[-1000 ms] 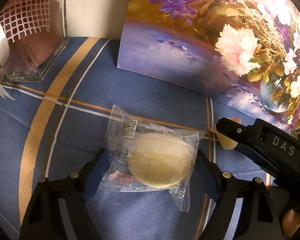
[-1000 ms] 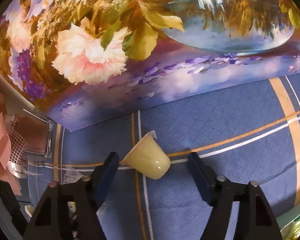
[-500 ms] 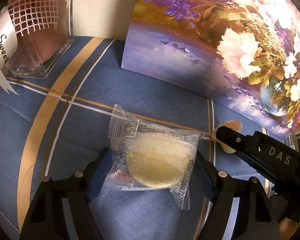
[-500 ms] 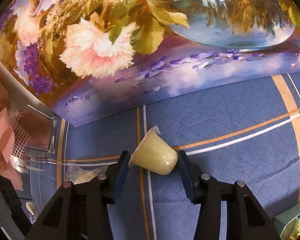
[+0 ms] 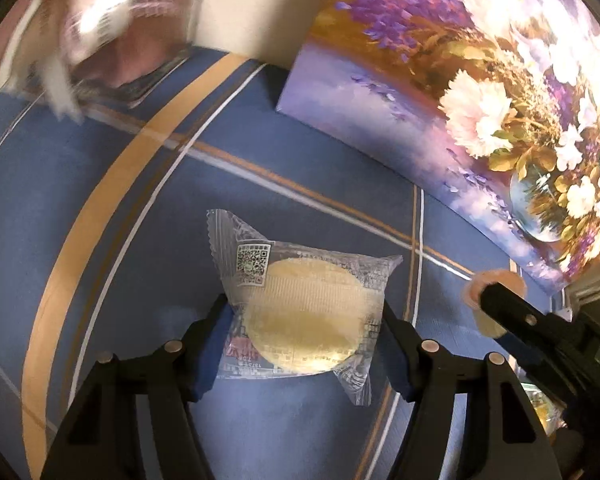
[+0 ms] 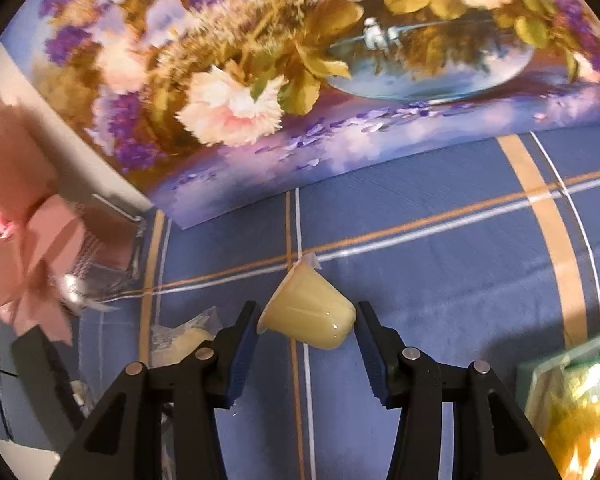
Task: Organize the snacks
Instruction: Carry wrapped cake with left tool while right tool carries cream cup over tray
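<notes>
Nearest the left camera, the left hand-held gripper [image 5: 306, 338] is closed on a clear plastic packet holding a round pale-yellow pastry [image 5: 300, 308], its blue pads pressed against the wrapper's two side edges. The packet looks lifted just off the blue checked cloth with orange and white stripes [image 5: 140, 216] that covers the counter, though how far it is off the cloth cannot be judged.

The right hand-held gripper [image 6: 306, 326] is wrapped around a small pale-yellow jelly cup lying on its side [image 6: 308, 312]. Its pads touch or nearly touch the cup's flanks, so the grip seems just made, and the cup may yet be resting on the cloth.

Farther back stand a floral painted canvas [image 6: 300, 92] and, off to the left, a blurred glass vase with pink wrapping [image 5: 112, 40]. A green-and-yellow snack package [image 6: 572, 396] sits at the right edge.

Judging by this, sorting is at an early stage. Both snacks are gripped but neither has been placed, and no destination container is clearly visible.
</notes>
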A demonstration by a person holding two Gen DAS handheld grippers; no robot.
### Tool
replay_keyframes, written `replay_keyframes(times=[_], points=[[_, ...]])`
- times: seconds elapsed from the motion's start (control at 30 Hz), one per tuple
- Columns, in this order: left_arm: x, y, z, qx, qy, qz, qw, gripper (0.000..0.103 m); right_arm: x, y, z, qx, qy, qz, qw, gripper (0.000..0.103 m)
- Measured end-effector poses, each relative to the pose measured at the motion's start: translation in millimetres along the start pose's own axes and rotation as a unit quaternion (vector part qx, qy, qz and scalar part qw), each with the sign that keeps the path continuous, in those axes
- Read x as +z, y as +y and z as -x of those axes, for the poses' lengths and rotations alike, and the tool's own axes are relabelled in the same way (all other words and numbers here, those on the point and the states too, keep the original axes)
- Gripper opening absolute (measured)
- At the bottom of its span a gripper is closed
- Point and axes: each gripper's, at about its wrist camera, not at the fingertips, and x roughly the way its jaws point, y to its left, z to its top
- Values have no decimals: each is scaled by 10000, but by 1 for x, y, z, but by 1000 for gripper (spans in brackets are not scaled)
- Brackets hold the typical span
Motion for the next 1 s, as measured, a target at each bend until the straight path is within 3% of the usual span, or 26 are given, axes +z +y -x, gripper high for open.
replay_keyframes(times=[0.37, 1.0], points=[[-49, 13, 49, -64, -2, 687, 9976, 69, -52, -9, 66, 423, -187, -200, 9987, 51], [-113, -29, 142, -329, -608, 581, 9959, 69, -134, -31, 164, 443, -658, -182, 9967, 51]])
